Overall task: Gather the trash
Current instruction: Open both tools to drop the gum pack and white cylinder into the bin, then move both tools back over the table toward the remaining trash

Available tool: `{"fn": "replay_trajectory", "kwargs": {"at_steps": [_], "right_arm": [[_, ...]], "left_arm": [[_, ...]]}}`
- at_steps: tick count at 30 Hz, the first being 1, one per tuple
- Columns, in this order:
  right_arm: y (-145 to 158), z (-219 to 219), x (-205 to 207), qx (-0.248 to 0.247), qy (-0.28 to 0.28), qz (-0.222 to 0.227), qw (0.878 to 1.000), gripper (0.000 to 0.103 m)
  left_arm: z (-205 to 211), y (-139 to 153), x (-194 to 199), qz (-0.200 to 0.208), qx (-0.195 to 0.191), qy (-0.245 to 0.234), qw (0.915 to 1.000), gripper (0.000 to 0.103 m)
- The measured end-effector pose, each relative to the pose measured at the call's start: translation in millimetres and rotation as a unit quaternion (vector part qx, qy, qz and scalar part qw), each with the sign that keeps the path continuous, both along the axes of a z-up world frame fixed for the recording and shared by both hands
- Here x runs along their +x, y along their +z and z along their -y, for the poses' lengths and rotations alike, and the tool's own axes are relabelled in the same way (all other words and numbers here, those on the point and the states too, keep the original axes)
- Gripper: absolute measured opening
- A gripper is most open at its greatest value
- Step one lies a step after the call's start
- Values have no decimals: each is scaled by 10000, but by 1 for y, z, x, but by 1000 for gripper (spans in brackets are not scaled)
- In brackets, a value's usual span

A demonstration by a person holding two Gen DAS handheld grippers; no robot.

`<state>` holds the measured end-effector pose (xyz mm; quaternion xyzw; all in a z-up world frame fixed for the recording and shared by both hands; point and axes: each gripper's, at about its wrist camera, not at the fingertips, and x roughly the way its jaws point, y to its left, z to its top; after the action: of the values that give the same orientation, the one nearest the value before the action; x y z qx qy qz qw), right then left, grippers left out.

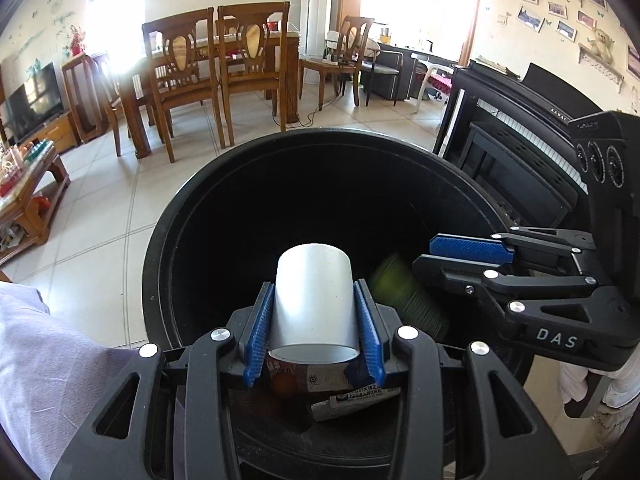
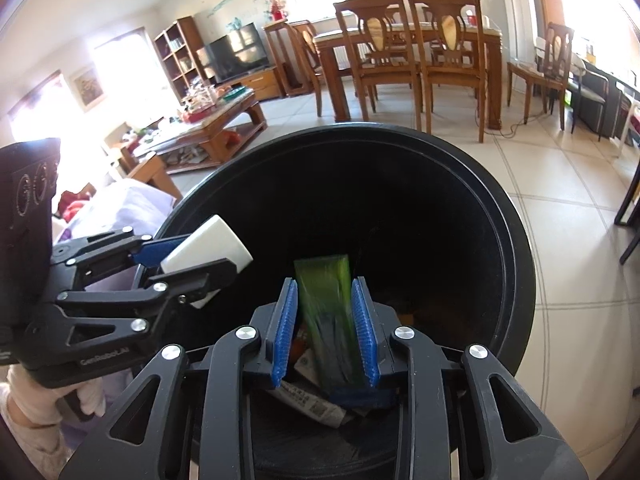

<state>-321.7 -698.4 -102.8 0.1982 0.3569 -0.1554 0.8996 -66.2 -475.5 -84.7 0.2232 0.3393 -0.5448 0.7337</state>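
A big round black bin [image 1: 176, 216] stands on the pale tiled floor [image 1: 100, 208], filling the middle of both wrist views, with wooden dining chairs [image 1: 188, 80] far behind it and a dark piano [image 1: 520, 152] to its right. Down in the bin lie printed wrappers [image 1: 352, 396]. Over the near side of its mouth, the left tool [image 1: 314, 312] is clenched on a white paper cup [image 1: 314, 300], which lies on its side between the blue pads [image 1: 260, 320], both touching its wall, its open end towards the camera. Just to the right, the right tool [image 2: 325, 324] hangs over the bin too, with a green packet [image 2: 326, 304], blurred, between its pads [image 2: 286, 320]; whether they press on it I cannot tell. In the left view that packet [image 1: 404, 292] shows as a green smear low beside the cup.
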Motion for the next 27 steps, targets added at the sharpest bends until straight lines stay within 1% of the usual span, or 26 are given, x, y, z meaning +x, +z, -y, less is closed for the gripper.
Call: {"fn": "replay_trajectory", "kwargs": {"at_steps": [11, 12, 13, 14, 15, 16, 17, 18, 19, 20, 22, 23, 24, 27], "right_arm": [[3, -2, 9, 15, 10, 2, 10000, 29], [4, -3, 8, 17, 5, 8, 10000, 29], [4, -3, 9, 13, 1, 6, 10000, 29], [4, -2, 9, 21, -6, -6, 10000, 29], [4, -2, 9, 42, -6, -10, 10000, 30], [5, -3, 9, 51, -3, -5, 10000, 33], [6, -2, 11, 50, -1, -1, 10000, 40], [8, -2, 12, 36, 6, 4, 10000, 43], [9, -4, 13, 21, 0, 2, 10000, 50], [11, -5, 14, 15, -14, 1, 10000, 55], [13, -9, 16, -12, -29, -6, 10000, 59], [14, -11, 17, -22, -24, -11, 10000, 59], [15, -14, 19, -28, -15, -11, 10000, 59], [19, -23, 25, -74, 27, -15, 10000, 59]], "left_arm": [[3, 0, -7, 81, 94, -55, 9999, 42], [3, 0, -7, 86, 92, -47, 9999, 47], [1, 0, -7, 104, 83, -37, 9999, 55], [0, 2, -7, 134, 53, -23, 9999, 60], [-1, 4, -7, 152, 32, -12, 9999, 62], [-3, 5, -8, 168, 12, 7, 9999, 65], [-5, 6, -9, 185, -18, 22, 9998, 68], [-8, 9, -9, 214, -57, 37, 9997, 71], [-10, 9, -9, 237, -78, 48, 9997, 73], [-13, 11, -9, 272, -100, 74, 9996, 80], [-22, 16, -8, 349, -187, 164, 9991, 87], [-26, 18, -7, 374, -225, 204, 9988, 92], [-32, 22, -6, 408, -287, 272, 9984, 93], [-53, 32, 1, 510, -488, 476, 9964, 94]]}}
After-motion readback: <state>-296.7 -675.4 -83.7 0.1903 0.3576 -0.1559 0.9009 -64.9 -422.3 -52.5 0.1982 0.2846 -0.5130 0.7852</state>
